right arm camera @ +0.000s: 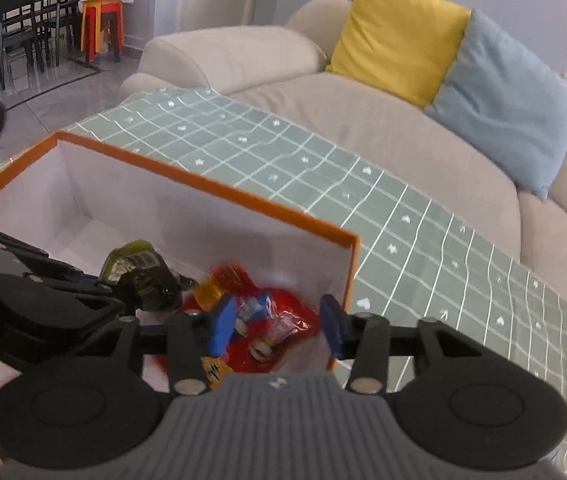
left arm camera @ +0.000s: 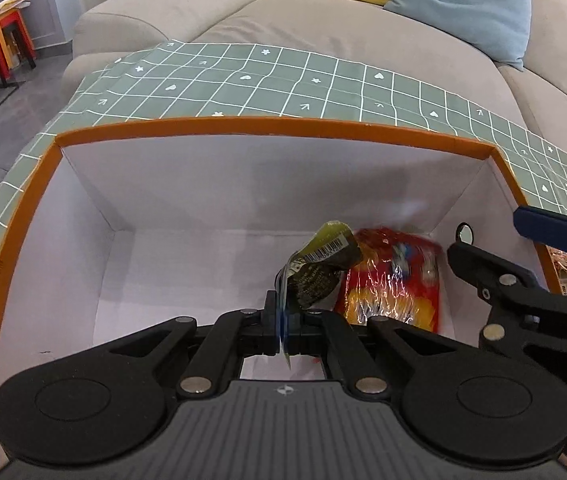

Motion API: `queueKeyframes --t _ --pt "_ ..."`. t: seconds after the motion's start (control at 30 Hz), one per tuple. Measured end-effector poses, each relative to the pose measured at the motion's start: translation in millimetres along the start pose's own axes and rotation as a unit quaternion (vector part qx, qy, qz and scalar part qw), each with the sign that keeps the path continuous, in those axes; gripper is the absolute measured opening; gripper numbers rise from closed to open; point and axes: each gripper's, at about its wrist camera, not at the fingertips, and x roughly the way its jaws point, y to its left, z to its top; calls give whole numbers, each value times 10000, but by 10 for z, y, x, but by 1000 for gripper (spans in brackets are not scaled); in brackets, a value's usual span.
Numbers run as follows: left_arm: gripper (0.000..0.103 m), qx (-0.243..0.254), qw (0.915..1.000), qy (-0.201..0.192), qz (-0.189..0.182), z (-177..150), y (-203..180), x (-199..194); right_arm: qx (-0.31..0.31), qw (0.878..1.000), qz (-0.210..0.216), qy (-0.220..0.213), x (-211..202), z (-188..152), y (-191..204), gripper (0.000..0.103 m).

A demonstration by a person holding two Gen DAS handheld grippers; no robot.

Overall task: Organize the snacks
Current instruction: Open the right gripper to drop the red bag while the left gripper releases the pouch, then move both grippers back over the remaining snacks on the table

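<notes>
Over the orange-rimmed white cardboard box (left arm camera: pixel 243 128), the left gripper (left arm camera: pixel 283 320) pinches a dark green-yellow snack packet (left arm camera: pixel 319 268). Beside it, the right gripper (right arm camera: pixel 279 326) stands parted above the red crinkly snack bag (right arm camera: pixel 291 316) lying inside.

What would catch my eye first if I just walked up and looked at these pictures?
Probably the big orange-rimmed box with white walls, standing on a green checked cloth in front of a beige sofa. Inside it, the left tongs pinch a dark snack packet over the bottom, beside a shiny red snack bag. The right tongs stand open just above that red bag.
</notes>
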Motion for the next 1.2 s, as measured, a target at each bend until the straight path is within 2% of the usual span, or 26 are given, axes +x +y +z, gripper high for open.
queueKeyframes --t 0.13,0.23,0.3,0.37,0.53,0.7,0.9,1.2 --pt "1 23 10000 9 36 24 -19 -15 67 10000 10 -32 -48 7 -28 48" --pt "7 49 9999 62 78 35 -28 -33 120 9999 29 -72 -94 1 -40 48" --pt "17 41 9999 32 91 33 -32 -60 178 9998 36 -116 -140 -7 -48 48" --pt "19 1 9999 29 103 31 -29 -91 233 9996 -107 -154 -180 -11 -52 60" --pt "39 -68 9999 -17 -96 0 -60 -199 488 9985 -135 -216 -274 -55 -141 67" --pt "59 299 9987 -371 193 -110 -222 -396 615 9976 -253 -201 -395 -150 -205 72" --pt "68 541 9953 -763 237 -214 -368 -684 971 9946 -324 -170 -617 -346 -357 80" --pt "70 755 9853 -1534 13 -413 -621 -1215 1469 9863 -634 -401 -1138 -712 -558 90"
